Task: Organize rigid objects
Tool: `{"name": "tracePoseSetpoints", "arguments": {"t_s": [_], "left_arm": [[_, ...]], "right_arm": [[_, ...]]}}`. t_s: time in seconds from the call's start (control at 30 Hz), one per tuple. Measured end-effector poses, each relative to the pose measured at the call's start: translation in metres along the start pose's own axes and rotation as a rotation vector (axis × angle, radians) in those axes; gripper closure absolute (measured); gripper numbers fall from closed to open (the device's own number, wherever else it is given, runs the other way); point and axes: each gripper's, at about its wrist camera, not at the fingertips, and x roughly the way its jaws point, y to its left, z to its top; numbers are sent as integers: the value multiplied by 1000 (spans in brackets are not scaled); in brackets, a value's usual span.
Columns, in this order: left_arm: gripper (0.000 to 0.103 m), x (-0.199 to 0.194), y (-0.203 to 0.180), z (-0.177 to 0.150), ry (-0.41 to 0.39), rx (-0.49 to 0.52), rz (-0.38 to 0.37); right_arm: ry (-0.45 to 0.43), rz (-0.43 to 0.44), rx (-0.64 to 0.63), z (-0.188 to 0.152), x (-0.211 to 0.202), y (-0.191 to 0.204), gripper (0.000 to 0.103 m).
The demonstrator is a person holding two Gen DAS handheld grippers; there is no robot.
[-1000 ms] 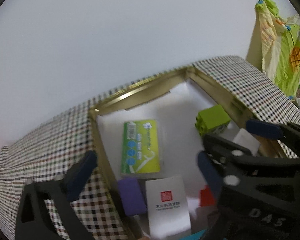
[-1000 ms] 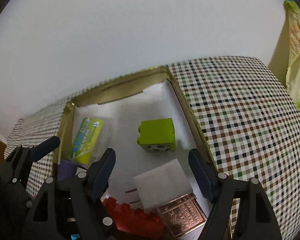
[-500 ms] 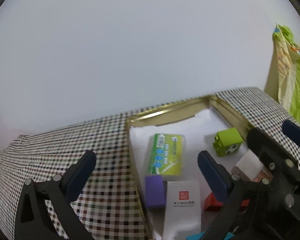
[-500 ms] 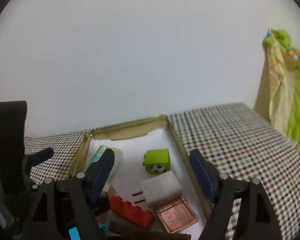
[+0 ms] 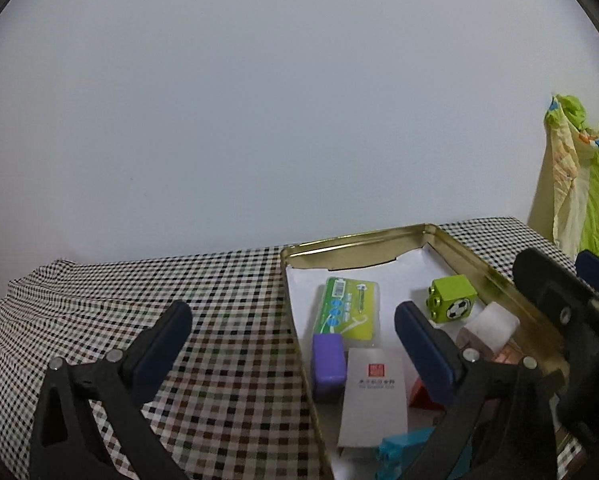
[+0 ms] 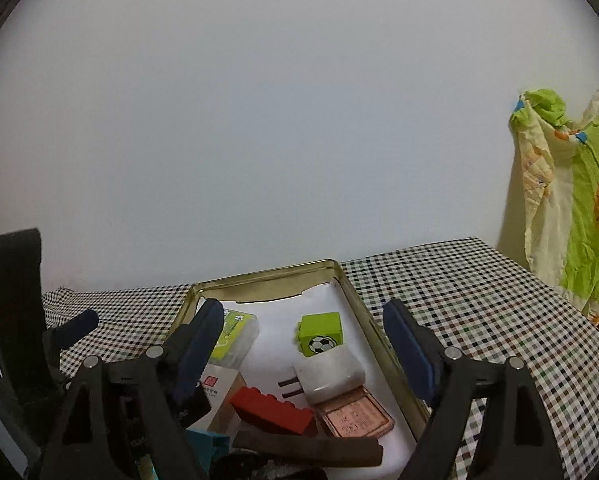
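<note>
A gold tin tray (image 5: 359, 240) (image 6: 267, 274) lined with white paper holds a green football brick (image 5: 453, 298) (image 6: 319, 332), a green card pack (image 5: 349, 308), a purple block (image 5: 328, 360), a white box (image 5: 373, 396), a red brick (image 6: 271, 408), a white plug (image 6: 331, 372) and a copper plate (image 6: 353, 416). My left gripper (image 5: 293, 344) hangs open and empty over the tray's left wall. Above the tray's near end my right gripper (image 6: 303, 332) is opening its jaws, with nothing gripped between them.
A checked tablecloth (image 5: 179, 280) covers the table on both sides of the tray. A white wall stands close behind. A green and yellow patterned cloth (image 6: 571, 200) hangs at the right. A teal block (image 5: 403, 448) and a brown strip (image 6: 307, 450) lie at the tray's near end.
Both grippers have drawn back from the tray and tipped upward, so the tray sits lower and smaller and more wall shows. The right jaws stand a little wider.
</note>
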Motion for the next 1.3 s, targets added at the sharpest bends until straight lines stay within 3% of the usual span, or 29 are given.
{"name": "tracePoseSetpoints", "arguments": {"t_s": [1.13, 1.3], "left_arm": [[0, -46, 25, -16, -125, -50, -25], [0, -51, 28, -18, -135, -49, -33]], "right_arm": [[-88, -89, -30, -17, -39, 3, 17], [-132, -104, -54, -21, -46, 8, 17]]}}
